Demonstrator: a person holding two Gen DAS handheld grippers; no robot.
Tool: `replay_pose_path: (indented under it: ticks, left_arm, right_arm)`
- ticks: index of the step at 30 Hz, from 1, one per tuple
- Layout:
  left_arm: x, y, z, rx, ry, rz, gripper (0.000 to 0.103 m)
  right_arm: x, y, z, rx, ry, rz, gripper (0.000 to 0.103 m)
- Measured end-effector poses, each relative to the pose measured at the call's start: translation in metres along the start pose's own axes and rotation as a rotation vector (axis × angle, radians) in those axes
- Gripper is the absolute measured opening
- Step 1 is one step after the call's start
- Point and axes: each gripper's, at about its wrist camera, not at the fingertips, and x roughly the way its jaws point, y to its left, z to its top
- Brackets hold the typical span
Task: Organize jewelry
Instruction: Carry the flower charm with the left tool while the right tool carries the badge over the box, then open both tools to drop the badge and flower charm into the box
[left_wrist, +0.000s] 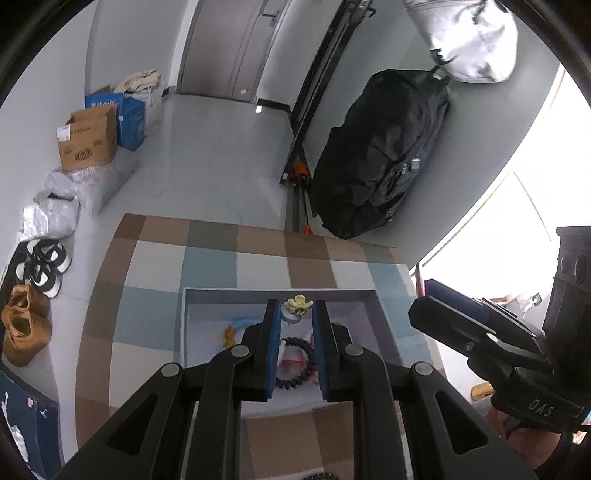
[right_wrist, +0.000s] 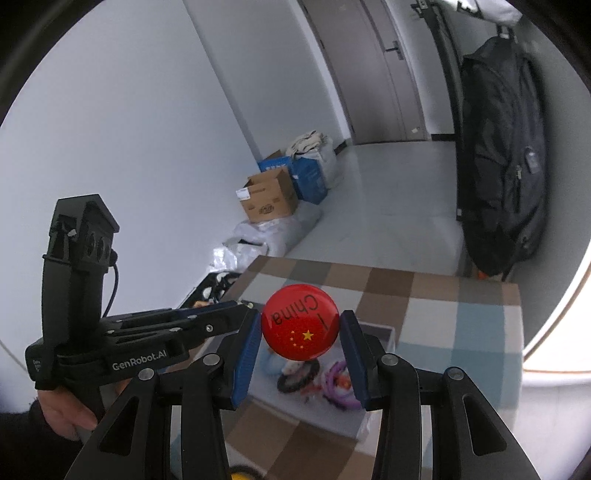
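Checkered cloth (left_wrist: 155, 314) in brown, blue and white squares covers the table, with a shallow white tray (left_wrist: 185, 325) on it. Held above the tray, the right gripper (right_wrist: 301, 325) pinches a glossy round red badge (right_wrist: 300, 322) by its edges. The left gripper (left_wrist: 295, 347) hangs half-open and empty over a dark beaded bracelet (left_wrist: 295, 363), beyond which sits a yellow flower clip (left_wrist: 297, 303). Judging by this, the badge is mid-placement; next it needs lowering into a free spot.
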Motion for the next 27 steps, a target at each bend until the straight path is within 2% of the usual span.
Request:
replay_pose_path:
  ticks: [10, 17, 20, 27]
  left_arm:
    - [0.024, 0.018, 0.004, -0.037, 0.082, -0.035, 0.012]
    - [0.033, 0.016, 0.005, -0.018, 0.108, -0.054, 0.012]
    - [0.036, 0.016, 0.005, -0.014, 0.112, -0.040, 0.012]
    - [0.039, 0.015, 0.006, -0.019, 0.118, -0.065, 0.013]
  right_arm:
    - [0.031, -0.015, -0.001, 0.028, 0.051, 0.031, 0.042]
    - [0.042, -0.019, -0.006, 0.030, 0.102, 0.025, 0.042]
    - [0.043, -0.019, -0.008, 0.015, 0.111, 0.011, 0.042]
    - [0.043, -0.017, -0.010, -0.001, 0.119, 0.009, 0.042]
